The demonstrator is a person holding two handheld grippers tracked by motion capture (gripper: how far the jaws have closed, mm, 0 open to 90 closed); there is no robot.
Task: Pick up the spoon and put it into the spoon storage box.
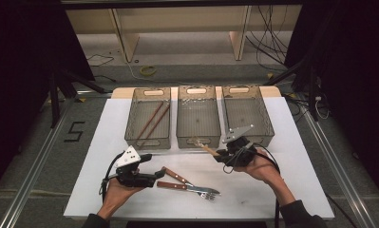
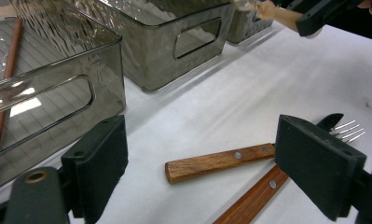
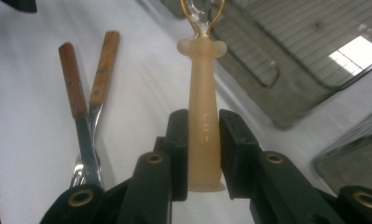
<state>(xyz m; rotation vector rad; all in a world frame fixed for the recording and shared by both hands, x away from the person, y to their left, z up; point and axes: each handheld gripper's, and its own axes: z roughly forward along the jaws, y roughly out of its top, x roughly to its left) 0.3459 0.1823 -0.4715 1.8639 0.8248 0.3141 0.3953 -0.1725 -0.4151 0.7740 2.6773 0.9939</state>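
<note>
Right gripper [image 3: 200, 154] fingers grasp the beige-handled utensil [image 3: 203, 126] near three bins [image 1: 198, 137]; left gripper [image 2: 221, 172] fingers released above forks [image 2: 218, 163].

Utensil [image 3: 203, 121]: pale peach, translucent handle with flat butt end and 2 small shoulders at the top; clear, amber-tinted head, blurred. Clamped at the handle, lifted off the white table [image 1: 291, 142], head pointing toward the near rim of the middle bin [image 1: 198, 138], right of table centre.

We count three grey bins [image 1: 198, 116] along the worktop's [image 1: 106, 190] far edge, two chopsticks [image 1: 151, 124], two wooden-handled forks [image 1: 187, 185], and one pale-handled utensil [image 3: 203, 116].
</note>
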